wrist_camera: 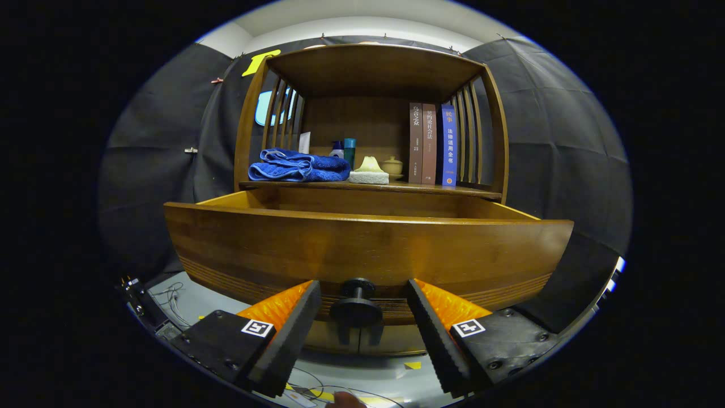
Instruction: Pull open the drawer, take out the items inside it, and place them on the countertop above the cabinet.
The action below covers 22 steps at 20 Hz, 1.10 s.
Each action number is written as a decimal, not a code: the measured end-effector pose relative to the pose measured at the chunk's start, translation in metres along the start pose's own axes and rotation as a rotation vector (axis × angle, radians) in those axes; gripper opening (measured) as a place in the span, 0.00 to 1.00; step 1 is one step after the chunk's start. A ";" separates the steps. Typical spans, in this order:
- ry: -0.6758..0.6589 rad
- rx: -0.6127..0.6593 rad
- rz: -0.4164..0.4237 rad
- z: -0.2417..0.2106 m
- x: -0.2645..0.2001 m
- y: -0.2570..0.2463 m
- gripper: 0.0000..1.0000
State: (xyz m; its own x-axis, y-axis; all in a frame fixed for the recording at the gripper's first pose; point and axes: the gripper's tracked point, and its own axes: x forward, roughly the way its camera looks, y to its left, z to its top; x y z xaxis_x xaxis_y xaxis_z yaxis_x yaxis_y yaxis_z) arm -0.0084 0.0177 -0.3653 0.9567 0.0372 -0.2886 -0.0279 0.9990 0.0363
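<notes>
Between the two spread fingers of the gripper (362, 306) sits the drawer's dark round knob (355, 309), with a gap on either side, so the jaws stand open and press on nothing. The drawer (368, 249) is already pulled well out from the wooden cabinet (374, 73), its front panel just ahead of the fingertips, but its inside is hidden behind that panel from this low angle, so what it holds, if anything, cannot be told. On the countertop (470, 191) above it lie a folded blue towel (300, 165), a sponge (369, 177), small bottles (344, 150), a little lidded jar (392, 165) and three upright books (433, 144). The main risk, as I judge it, is reaching in blind: rising over the front panel without seeing the contents could clip the drawer's top edge or knock an item rather than catch it. A further pull on the knob might also drag the drawer too far out. Placing things above is chancy too, since the countertop is crowded and a careless set-down could topple the bottles or books.
</notes>
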 end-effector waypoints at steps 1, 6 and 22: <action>0.004 0.004 -0.004 -0.001 0.002 0.000 0.99; 0.052 -0.081 -0.045 -0.006 0.007 -0.007 0.98; 0.081 -0.029 -0.035 0.012 0.091 -0.009 0.99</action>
State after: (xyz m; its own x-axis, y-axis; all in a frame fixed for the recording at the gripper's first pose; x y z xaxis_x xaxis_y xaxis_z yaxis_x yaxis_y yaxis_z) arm 0.0827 0.0120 -0.3808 0.9308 0.0034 -0.3654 -0.0045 1.0000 -0.0023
